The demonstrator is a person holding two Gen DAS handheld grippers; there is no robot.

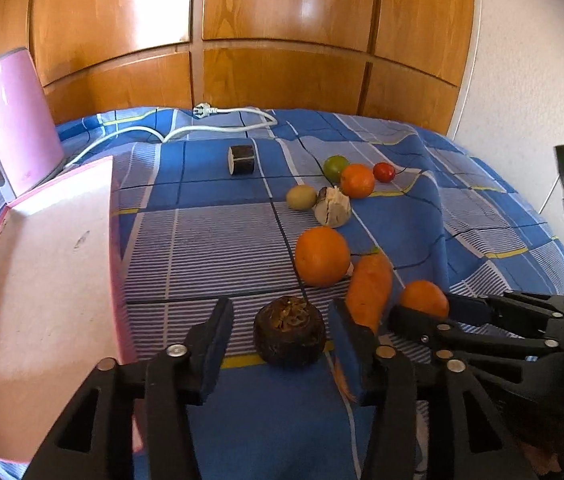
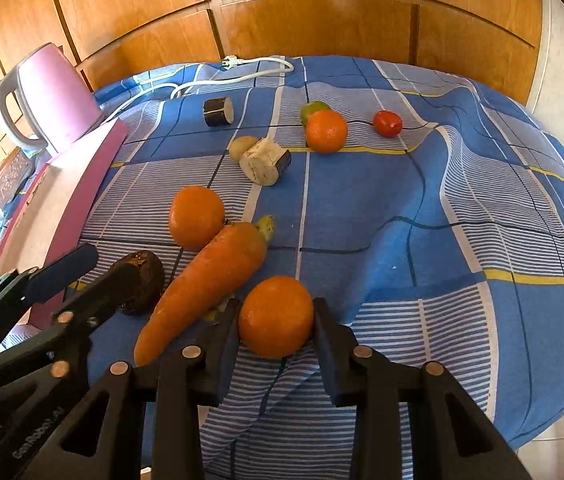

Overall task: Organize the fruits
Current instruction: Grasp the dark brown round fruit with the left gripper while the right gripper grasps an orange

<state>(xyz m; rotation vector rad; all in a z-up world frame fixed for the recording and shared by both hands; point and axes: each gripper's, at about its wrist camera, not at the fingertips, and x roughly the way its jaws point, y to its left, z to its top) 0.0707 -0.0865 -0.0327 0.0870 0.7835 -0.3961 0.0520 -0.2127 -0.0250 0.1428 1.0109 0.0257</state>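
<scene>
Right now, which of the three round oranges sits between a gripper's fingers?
The nearest round orange, beside the long orange carrot, is pinched by the right gripper; the others lie free.

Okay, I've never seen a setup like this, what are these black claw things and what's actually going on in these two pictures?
The black claws are two-finger grippers that a person holds, one in each hand, and each carries a wide-angle camera looking along its fingers. One picture comes from the left gripper, the other from the right gripper.

They work over a blue checked cloth strewn with produce: oranges, a carrot, a tomato, a lime and some cut root pieces. A pink kettle stands at the back and a pink box sits on the left.

The right gripper is shut on the near orange. The left gripper is open, straddling a dark root without holding it.
</scene>
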